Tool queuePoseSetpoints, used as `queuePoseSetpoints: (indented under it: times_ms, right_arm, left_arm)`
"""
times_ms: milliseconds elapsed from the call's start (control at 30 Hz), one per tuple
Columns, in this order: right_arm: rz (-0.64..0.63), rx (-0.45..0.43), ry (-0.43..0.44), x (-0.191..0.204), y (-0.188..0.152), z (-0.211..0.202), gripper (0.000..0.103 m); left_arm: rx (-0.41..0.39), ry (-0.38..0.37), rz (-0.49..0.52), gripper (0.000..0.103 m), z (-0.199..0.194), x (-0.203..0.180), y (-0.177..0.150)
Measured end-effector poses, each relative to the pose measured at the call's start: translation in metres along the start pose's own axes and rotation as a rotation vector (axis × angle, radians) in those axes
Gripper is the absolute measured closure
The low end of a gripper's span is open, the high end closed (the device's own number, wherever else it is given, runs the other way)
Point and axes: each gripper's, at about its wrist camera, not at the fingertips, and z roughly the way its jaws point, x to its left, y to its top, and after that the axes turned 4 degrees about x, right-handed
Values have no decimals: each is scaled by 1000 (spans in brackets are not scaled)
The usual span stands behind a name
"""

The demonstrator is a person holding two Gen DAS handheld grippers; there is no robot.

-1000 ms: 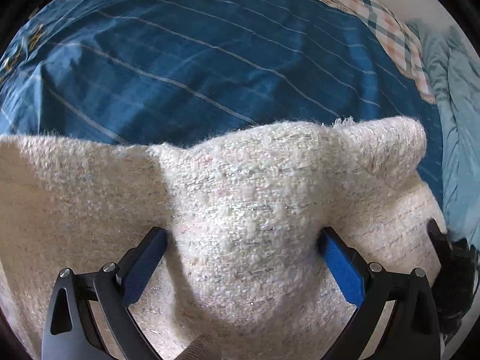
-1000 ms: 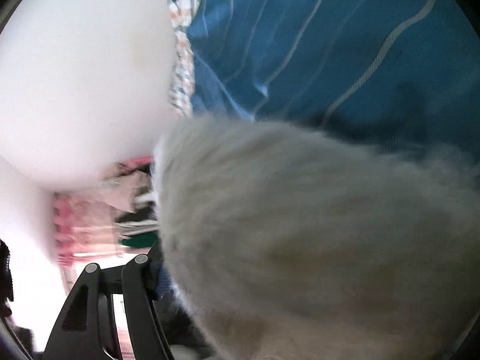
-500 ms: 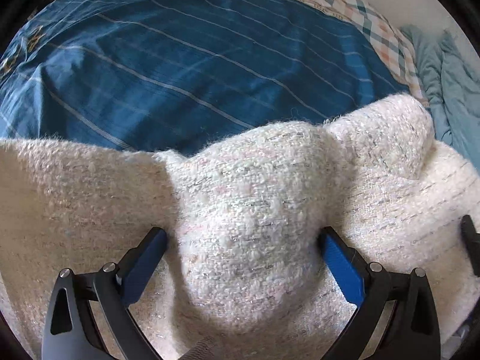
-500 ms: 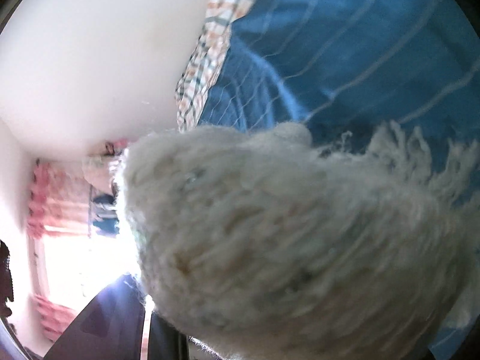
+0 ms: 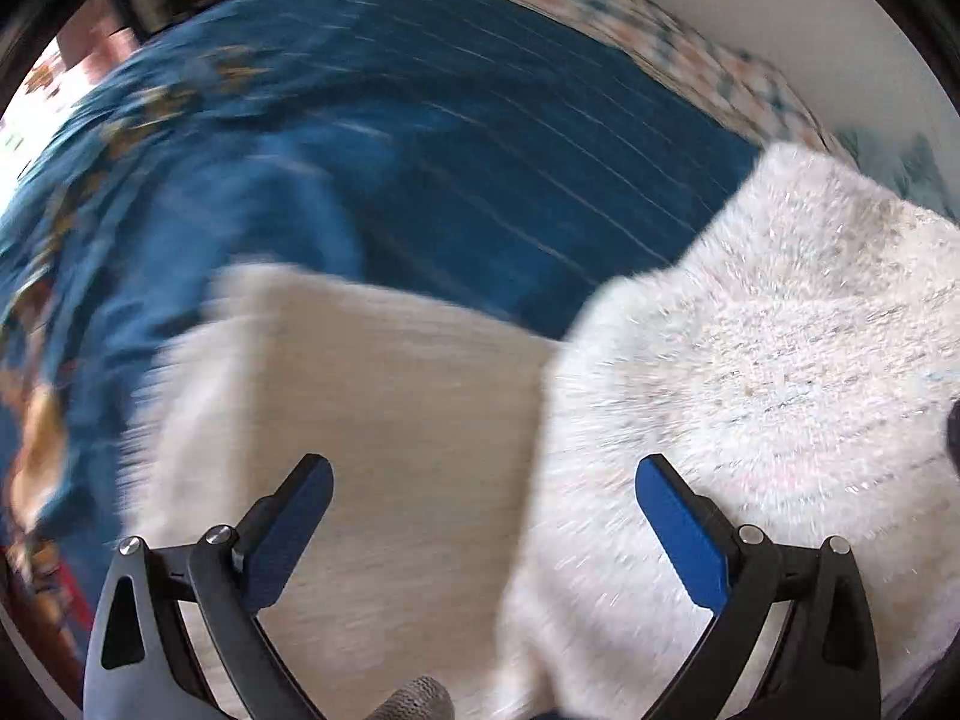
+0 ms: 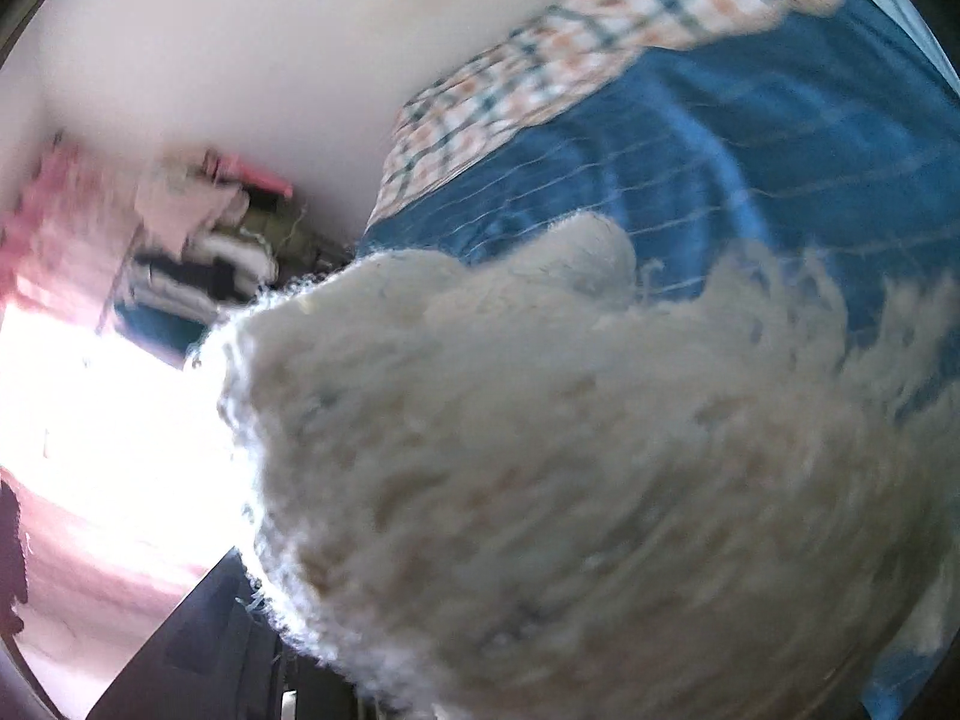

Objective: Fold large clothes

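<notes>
Blurred by motion: left part of cream garment and blue bedspread in the left wrist view.
Hidden: right claw, masked by cream fabric pressed against the lens; only 1 dark arm shows, grip state unreadable.
Cut off: garment's right and lower edges.
Indistinct: smeared shelf items; overexposed window area.

We note a cream garment of coarse, fuzzy bouclé knit with loose fibres along its edges. At 12 o'clock, the blue bedspread is smooth woven cloth, matt, with thin pale stripes. The checked sheet is flat woven fabric. The left gripper has matt black plastic arms, blue matt pads and bright metal rivets.
</notes>
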Motion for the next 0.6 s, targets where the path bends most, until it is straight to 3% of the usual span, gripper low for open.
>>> queuePoseSetpoints:
  times_ms: [133, 233, 300, 433, 533, 600]
  right_arm:
    - [-179, 65, -49, 75, -41, 36, 73]
    - [-311, 171, -73, 117, -91, 86, 73]
    - [-390, 250, -105, 137, -130, 123, 73]
    - [-503, 418, -184, 145, -198, 187, 73]
    - [-561, 495, -235, 148, -226, 208, 63]
    - [-586, 523, -200, 156, -233, 200, 39]
  left_arm:
    - [-34, 72, -147, 0, -43, 89, -18]
    - [-32, 129, -286, 0, -68, 155, -38]
    - [-34, 167, -373, 0, -83, 194, -54]
    - [-46, 226, -446, 0, -99, 231, -69]
    - [-65, 231, -448, 0, -110, 239, -67]
    - [-85, 212, -437, 0, -118, 242, -59]
